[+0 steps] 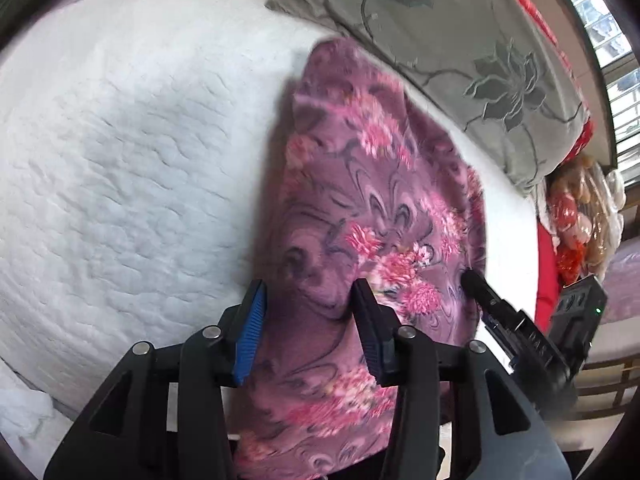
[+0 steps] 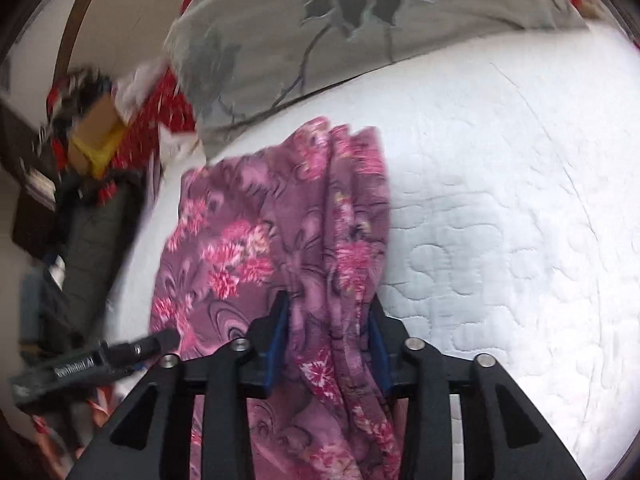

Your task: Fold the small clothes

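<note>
In the left wrist view, the white quilted bed cover (image 1: 120, 152) fills the nine o'clock side. The left tool (image 1: 308, 320) stands at six o'clock with its jaws spread wide; the purple floral garment (image 1: 360, 208) lies between them and drapes past the right finger, but the fingers do not pinch it. The cloth runs from six o'clock up toward twelve. At four o'clock the right tool (image 1: 472, 280) reaches in and touches the garment's edge. A grey floral pillow (image 1: 460, 48) lies at one o'clock, a window (image 1: 608, 52) at two.

In the right wrist view, the left tool (image 2: 170, 338) enters at eight o'clock, its tip at the garment's (image 2: 248, 240) edge. The right tool (image 2: 330, 336) at six o'clock is clamped on a bunched fold of it. The bed cover (image 2: 500, 220) spreads to three o'clock, the pillow (image 2: 320, 28) at twelve.
</note>
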Motion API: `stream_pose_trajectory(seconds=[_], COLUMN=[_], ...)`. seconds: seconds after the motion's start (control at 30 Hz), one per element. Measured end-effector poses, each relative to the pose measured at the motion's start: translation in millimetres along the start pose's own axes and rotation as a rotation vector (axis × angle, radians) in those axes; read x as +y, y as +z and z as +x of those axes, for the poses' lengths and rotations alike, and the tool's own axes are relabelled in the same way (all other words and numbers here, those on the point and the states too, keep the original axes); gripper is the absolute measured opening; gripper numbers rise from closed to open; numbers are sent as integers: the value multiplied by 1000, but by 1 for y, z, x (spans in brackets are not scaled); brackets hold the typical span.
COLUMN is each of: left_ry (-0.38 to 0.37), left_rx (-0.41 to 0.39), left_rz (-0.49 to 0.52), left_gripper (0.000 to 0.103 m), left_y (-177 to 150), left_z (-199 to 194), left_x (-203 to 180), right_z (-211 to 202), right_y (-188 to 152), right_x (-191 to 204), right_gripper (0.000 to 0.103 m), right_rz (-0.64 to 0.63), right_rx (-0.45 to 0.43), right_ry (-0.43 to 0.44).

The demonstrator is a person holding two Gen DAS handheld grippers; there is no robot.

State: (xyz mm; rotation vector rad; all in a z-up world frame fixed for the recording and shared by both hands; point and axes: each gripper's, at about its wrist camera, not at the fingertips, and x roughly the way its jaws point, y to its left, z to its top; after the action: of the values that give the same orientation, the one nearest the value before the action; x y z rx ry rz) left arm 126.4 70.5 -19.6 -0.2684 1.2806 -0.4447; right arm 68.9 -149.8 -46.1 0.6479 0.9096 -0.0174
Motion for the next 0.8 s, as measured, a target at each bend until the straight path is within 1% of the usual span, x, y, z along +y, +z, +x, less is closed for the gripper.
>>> stream_pose_trajectory(seconds=[0.03, 0.07, 0.1, 0.13, 0.2, 0.27, 0.33, 0.37, 0.4, 0.47, 0.53, 0.57, 0.6, 0.67, 0.7, 0.73, 0.77, 0.8], left_ry=[-8, -13, -21, -30, -31, 0, 29, 42, 55, 74, 115, 135, 145, 139, 129, 123, 112, 100], left_rx=[-37, -62, -84, -95, -102, -90, -68, -59, -55, -49, -58, -46, -35, -23, -13, -14, -26, -42], left_rz=[15, 27, 38, 49, 90, 128, 158, 173, 184, 195, 203, 205, 196, 178, 184, 190, 200, 217], left_gripper=[41, 41, 41, 41, 42, 42, 42, 42, 42, 42, 42, 42, 42, 42, 42, 42, 42, 42], left_y=[5, 9, 15, 22, 40, 51, 61, 66, 71, 76, 85, 90, 94, 100, 101, 100, 97, 90], left_z=[-10, -16, -20, -22, -14, -1, 16, 26, 34, 50, 66, 76, 81, 78, 71, 64, 52, 41], left_x=[-2, -5, -10, -17, -37, -52, -64, -69, -73, -76, -77, -77, -76, -75, -75, -74, -72, -70], right_z=[-5, -13, -23, -29, -27, -12, 7, 14, 17, 12, 13, 22, 32, 34, 31, 26, 16, 7], right_y=[4, 8, 14, 21, 32, 42, 51, 54, 56, 55, 52, 50, 50, 52, 54, 57, 58, 58], right_x=[-4, -6, -8, -8, -7, -5, 0, 2, 5, 8, 2, -9, -18, -23, -20, -17, -12, -8], right_gripper=[39, 40, 42, 42, 42, 41, 27, 9, 9, 8, 8, 8, 8, 8, 12, 15, 21, 21], right_rz=[19, 32, 40, 45, 50, 53, 33, 14, -10, -49, -59, -26, 4, 22, 16, 7, -13, -33], right_rx=[-9, -38, -90, -132, -138, -102, -52, -39, -39, -86, -116, -98, -68, -72, -63, -64, -69, -77], right_ry=[4, 8, -4, 5, 44, 47, 36, 43, 55, 73, 44, 29, 41, 63, 57, 40, 16, 1])
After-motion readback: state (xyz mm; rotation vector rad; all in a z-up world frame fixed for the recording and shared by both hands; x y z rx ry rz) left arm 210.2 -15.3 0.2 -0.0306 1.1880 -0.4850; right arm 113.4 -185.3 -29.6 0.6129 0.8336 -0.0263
